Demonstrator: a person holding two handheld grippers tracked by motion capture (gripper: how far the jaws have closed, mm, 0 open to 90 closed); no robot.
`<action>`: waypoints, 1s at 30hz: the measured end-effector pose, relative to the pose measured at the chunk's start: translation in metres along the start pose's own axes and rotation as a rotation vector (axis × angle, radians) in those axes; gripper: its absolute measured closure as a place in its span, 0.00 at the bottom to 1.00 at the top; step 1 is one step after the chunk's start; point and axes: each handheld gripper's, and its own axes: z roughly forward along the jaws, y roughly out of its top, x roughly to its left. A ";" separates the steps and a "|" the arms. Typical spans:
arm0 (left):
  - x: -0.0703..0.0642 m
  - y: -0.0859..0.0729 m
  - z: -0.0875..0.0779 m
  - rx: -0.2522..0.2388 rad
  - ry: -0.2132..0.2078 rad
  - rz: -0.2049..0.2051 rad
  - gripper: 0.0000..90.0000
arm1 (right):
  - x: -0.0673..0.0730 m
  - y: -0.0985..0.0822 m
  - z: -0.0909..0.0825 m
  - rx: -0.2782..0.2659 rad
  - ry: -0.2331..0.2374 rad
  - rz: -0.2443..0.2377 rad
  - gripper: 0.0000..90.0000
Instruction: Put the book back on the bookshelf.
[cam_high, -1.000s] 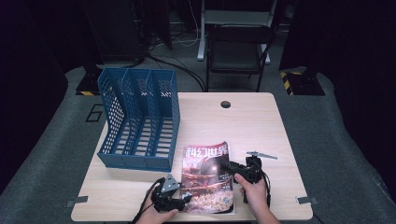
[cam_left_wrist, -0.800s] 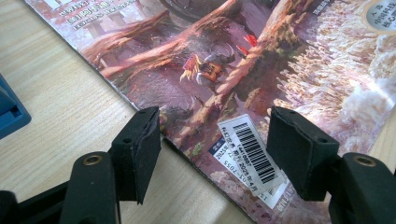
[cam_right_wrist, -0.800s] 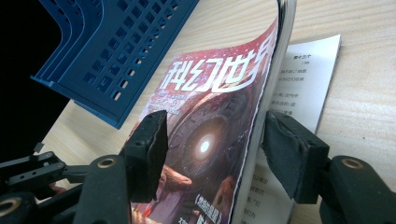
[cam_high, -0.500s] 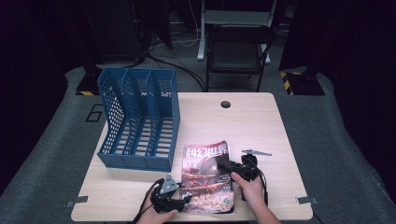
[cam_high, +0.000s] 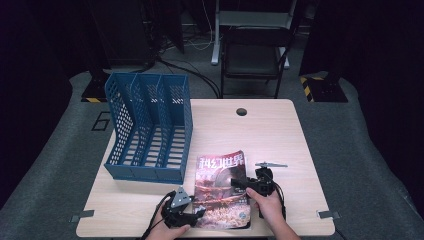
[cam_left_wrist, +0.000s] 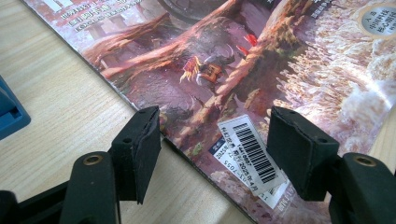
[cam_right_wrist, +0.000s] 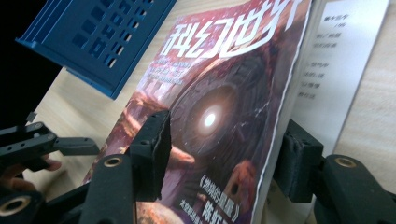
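A magazine (cam_high: 222, 190) with a red-brown cover lies near the table's front edge, its title toward the far side. My left gripper (cam_high: 196, 214) is at its lower left corner. In the left gripper view this gripper (cam_left_wrist: 215, 140) is open, its jaws straddling the magazine (cam_left_wrist: 233, 70) corner with the barcode label, pads apart from it. My right gripper (cam_high: 236, 183) reaches in from the right. In the right gripper view its jaws (cam_right_wrist: 229, 140) have just been closing, with the raised right edge of the magazine (cam_right_wrist: 219, 116) between them, one pad over the cover, the other beyond the edge, still wide apart.
A blue three-slot file holder (cam_high: 150, 130) stands on the table's left half, just left of the magazine. A round cable hole (cam_high: 242, 111) sits near the far edge. A black chair (cam_high: 255, 55) stands beyond the table. The left gripper (cam_right_wrist: 28, 140) appears at the left of the right gripper view.
My right gripper has crept slightly leftward over the magazine's right edge. The left gripper and the magazine's place on the table look unchanged.
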 end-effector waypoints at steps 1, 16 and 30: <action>0.000 0.000 0.000 -0.002 0.000 -0.001 0.39 | 0.000 0.000 0.000 0.000 0.000 0.000 0.50; 0.001 0.000 0.000 0.002 -0.011 0.003 0.39 | 0.001 -0.005 0.006 0.091 0.025 -0.037 0.60; 0.000 -0.002 0.001 -0.021 0.001 -0.001 0.39 | 0.002 -0.006 0.008 0.116 0.045 -0.046 0.67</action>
